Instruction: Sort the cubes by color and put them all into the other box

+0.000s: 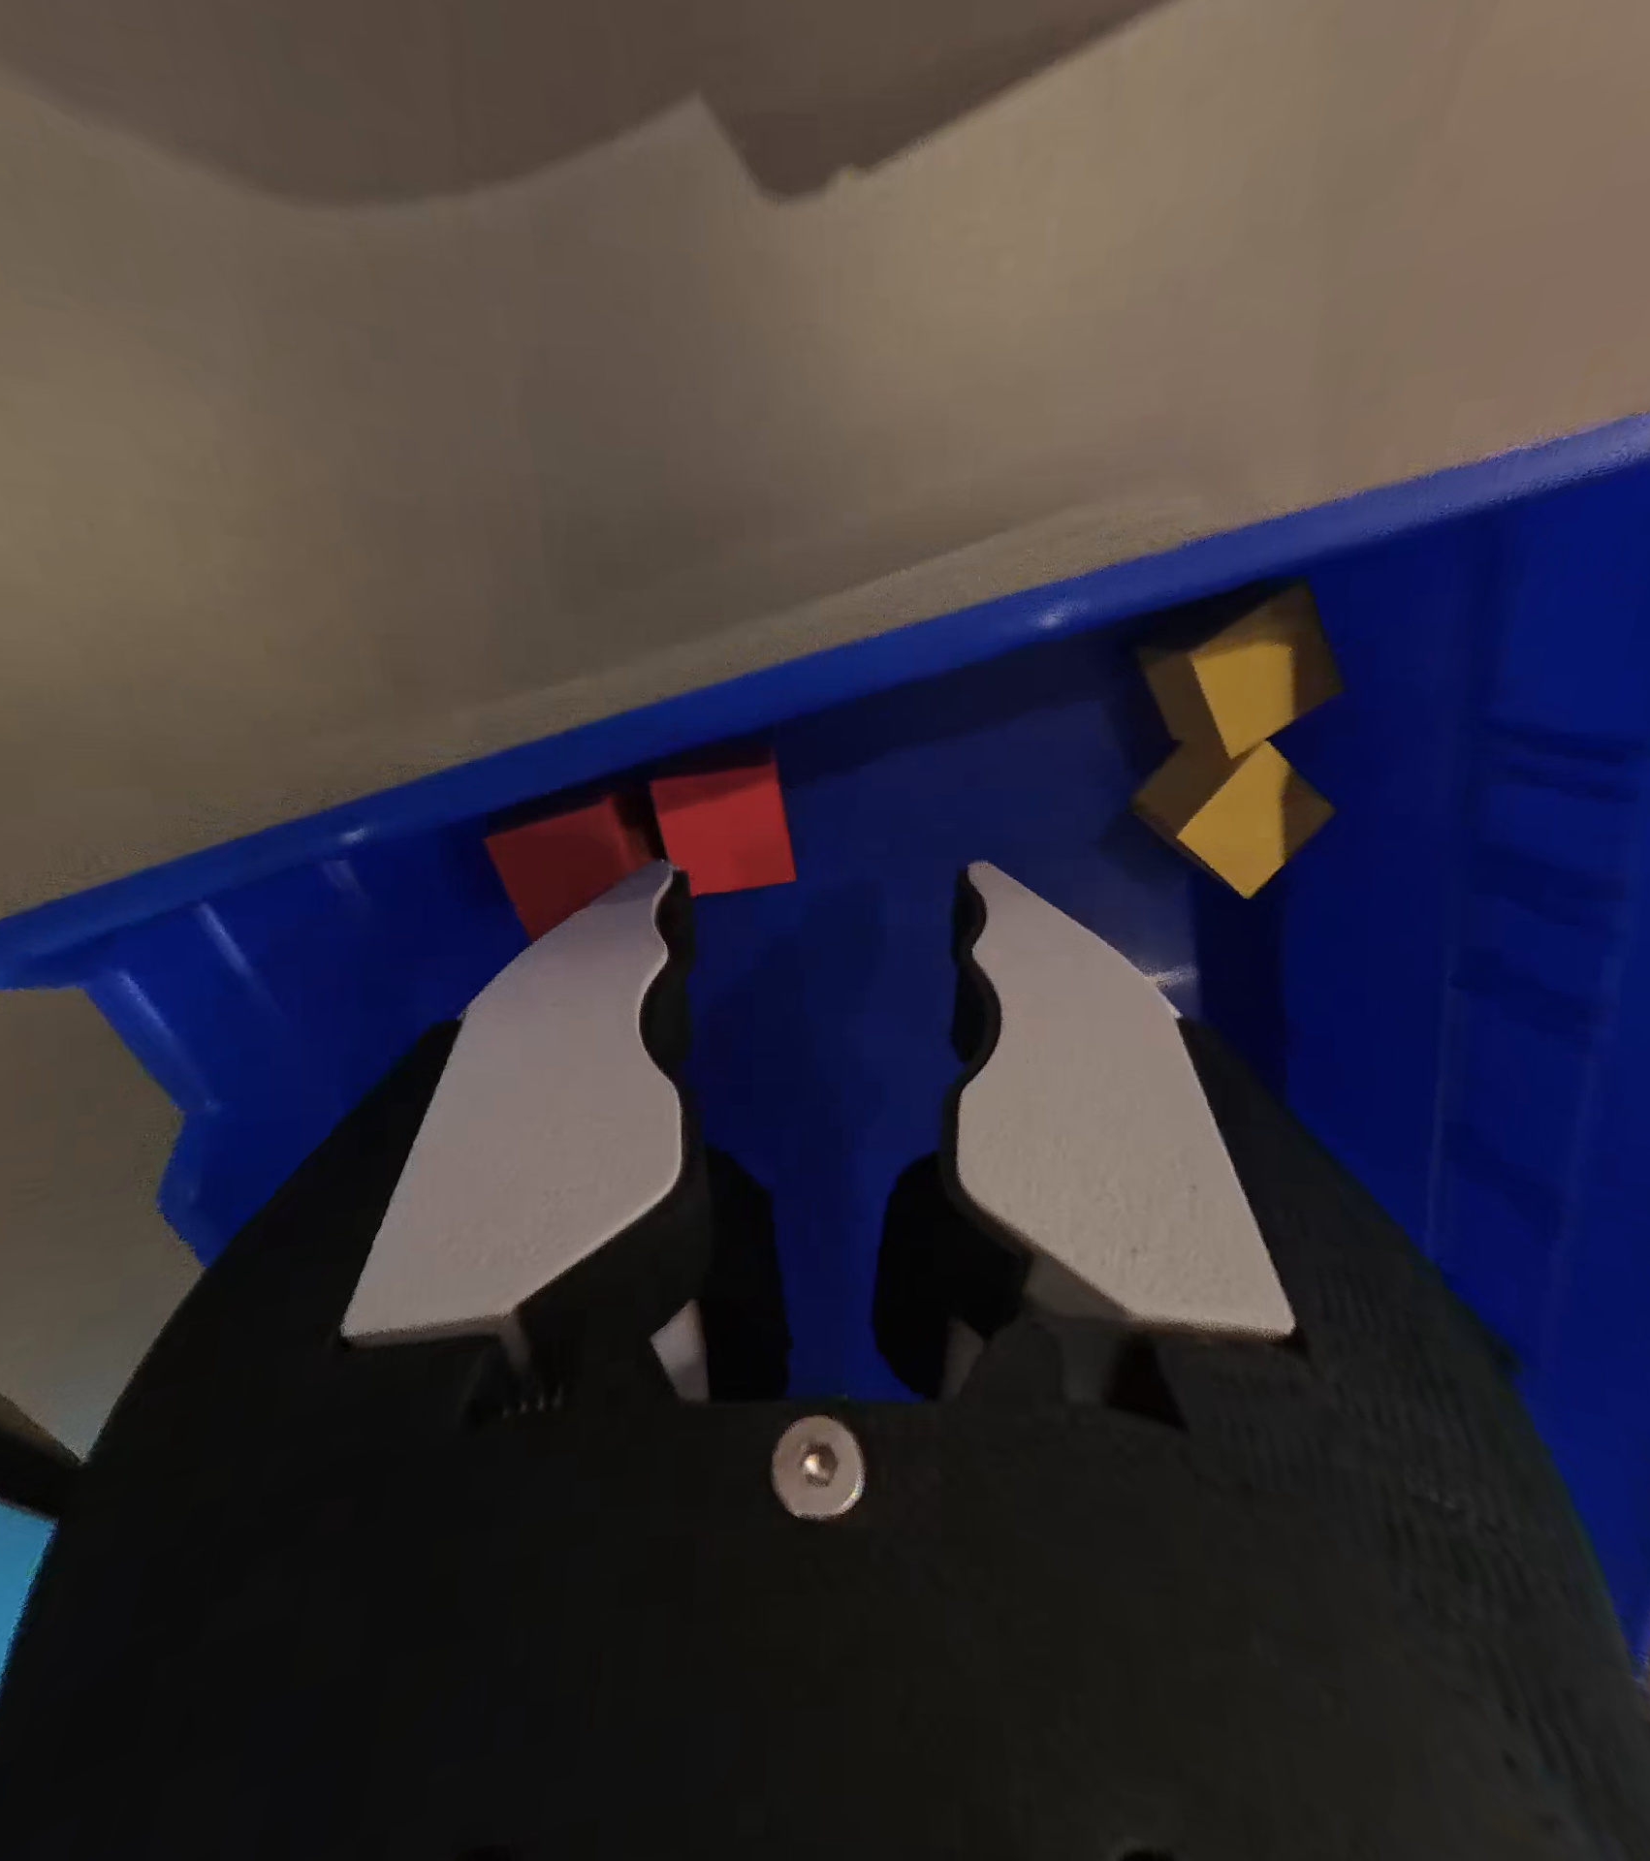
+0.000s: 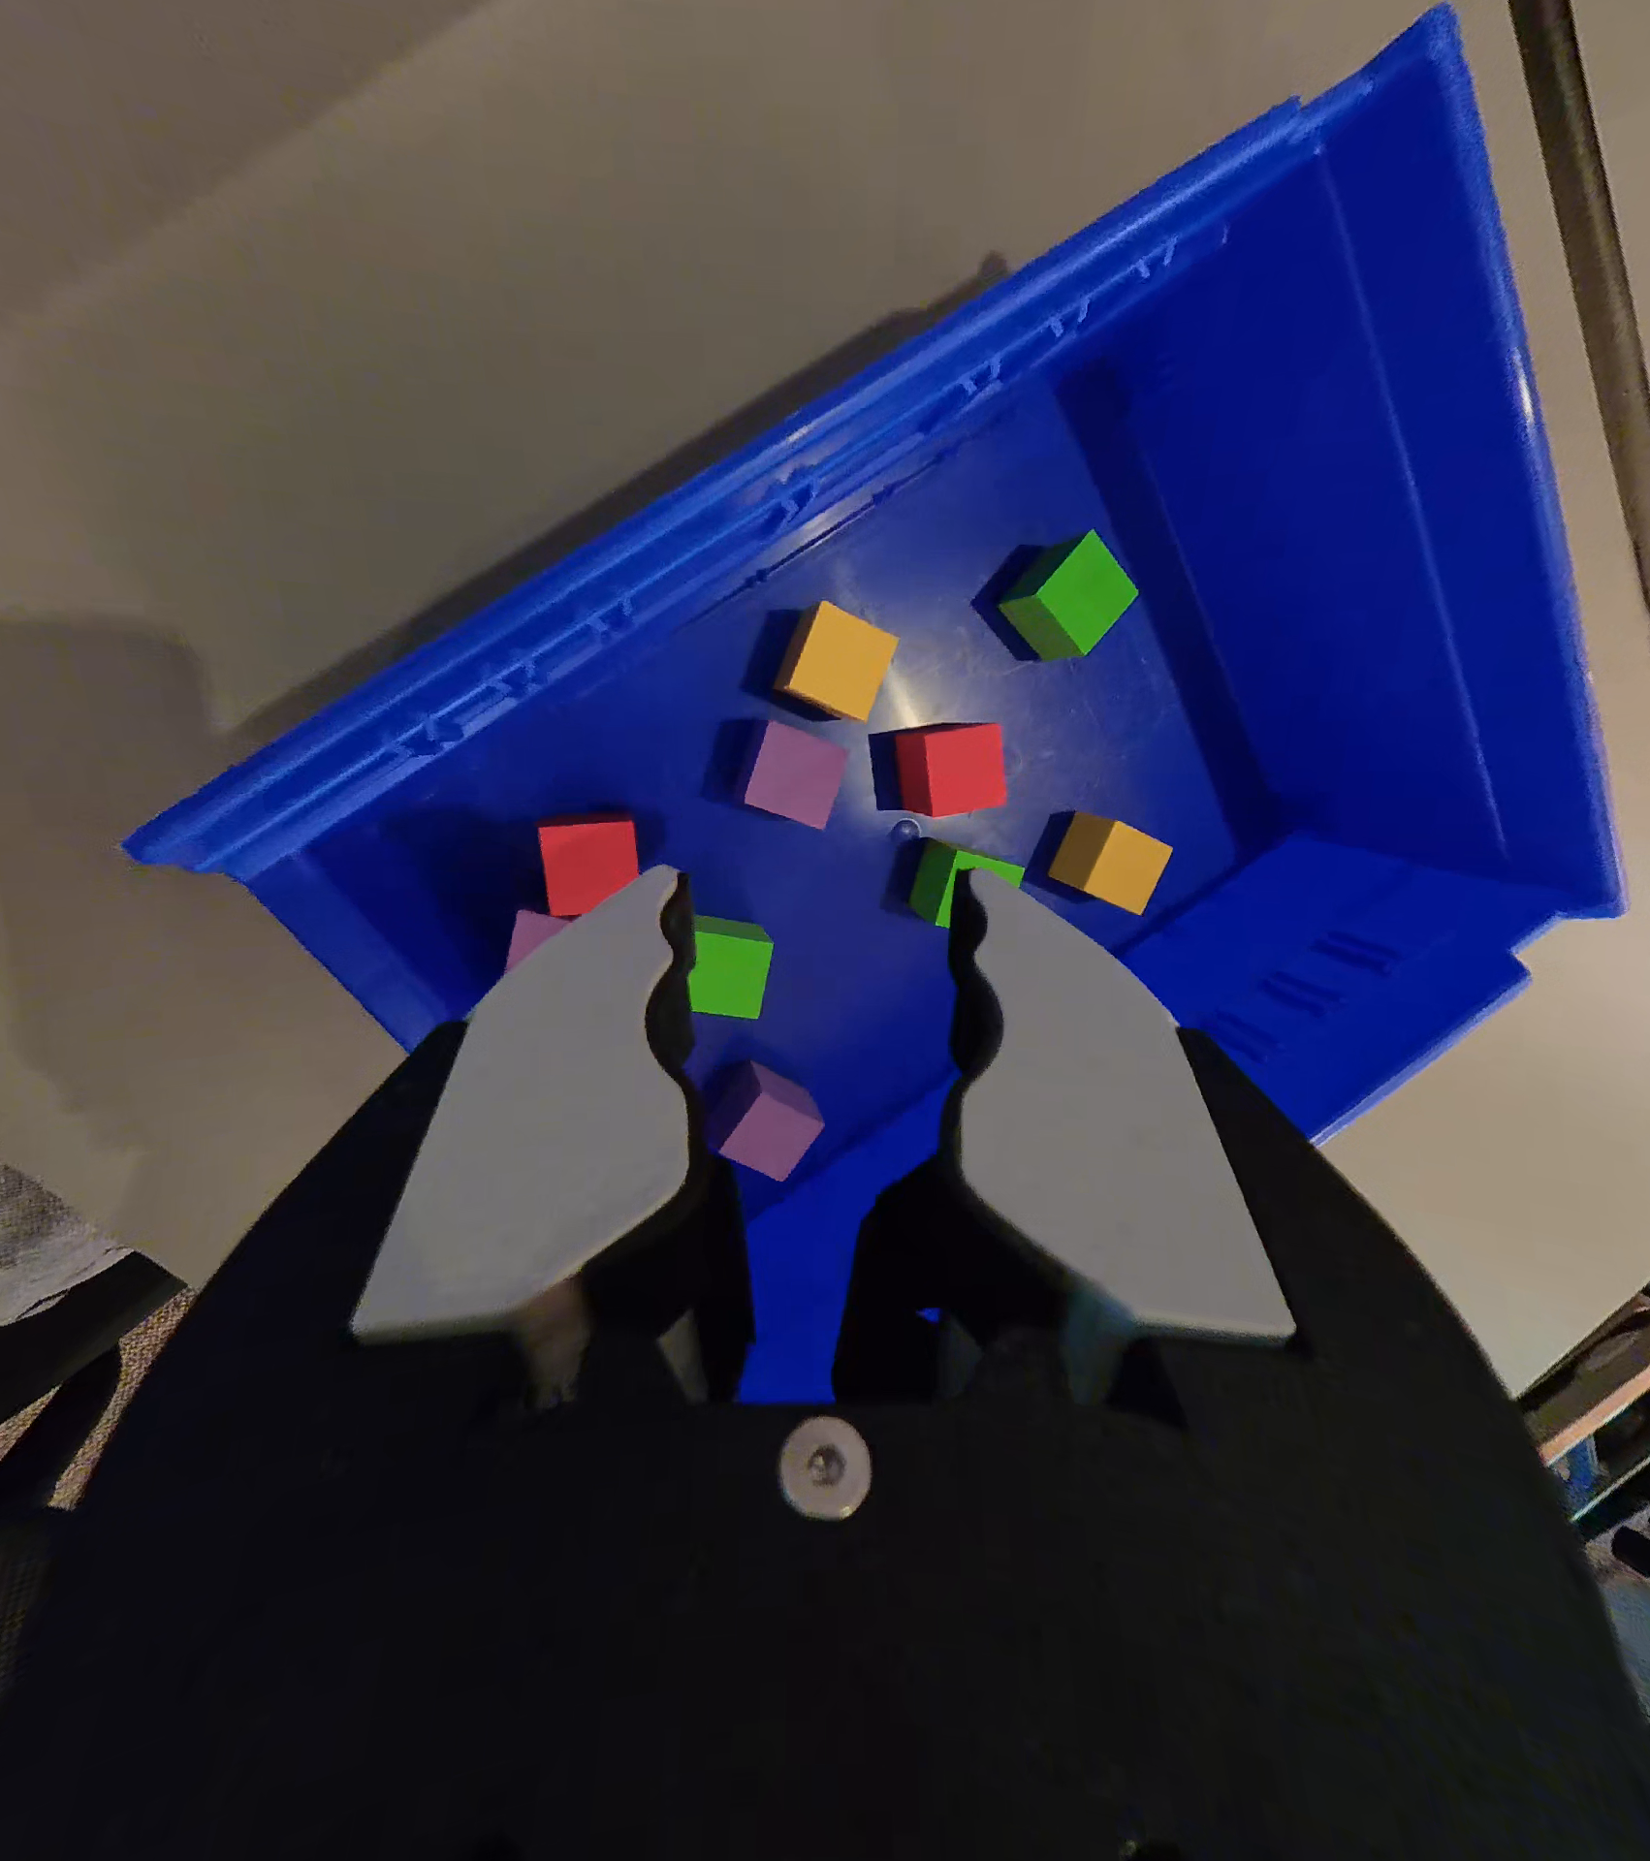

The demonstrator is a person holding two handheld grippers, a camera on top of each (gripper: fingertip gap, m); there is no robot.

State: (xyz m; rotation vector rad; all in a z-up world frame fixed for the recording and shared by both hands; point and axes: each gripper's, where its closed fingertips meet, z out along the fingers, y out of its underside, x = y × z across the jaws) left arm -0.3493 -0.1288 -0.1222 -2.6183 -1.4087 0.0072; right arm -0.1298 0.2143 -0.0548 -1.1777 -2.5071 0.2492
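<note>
In the left wrist view my left gripper (image 1: 819, 886) is open and empty, inside a blue bin (image 1: 1556, 906). Two red cubes (image 1: 722, 824) lie by the bin's far wall just past the left fingertip. Two yellow cubes (image 1: 1234, 705) lie stacked at the far right corner. In the right wrist view my right gripper (image 2: 819, 891) is open and empty above another blue bin (image 2: 1355, 504) holding several coloured cubes. A green cube (image 2: 728, 969) lies next to the left finger, another green cube (image 2: 942, 878) at the right fingertip, a purple cube (image 2: 766, 1120) between the fingers.
Both bins stand on a beige table (image 2: 398, 352). The right bin also holds red cubes (image 2: 952, 770), yellow cubes (image 2: 836, 660), a purple cube (image 2: 794, 773) and a far green cube (image 2: 1071, 596). A grey pole (image 2: 1627, 403) runs along the right. A chair (image 2: 1627, 1410) is below the table edge.
</note>
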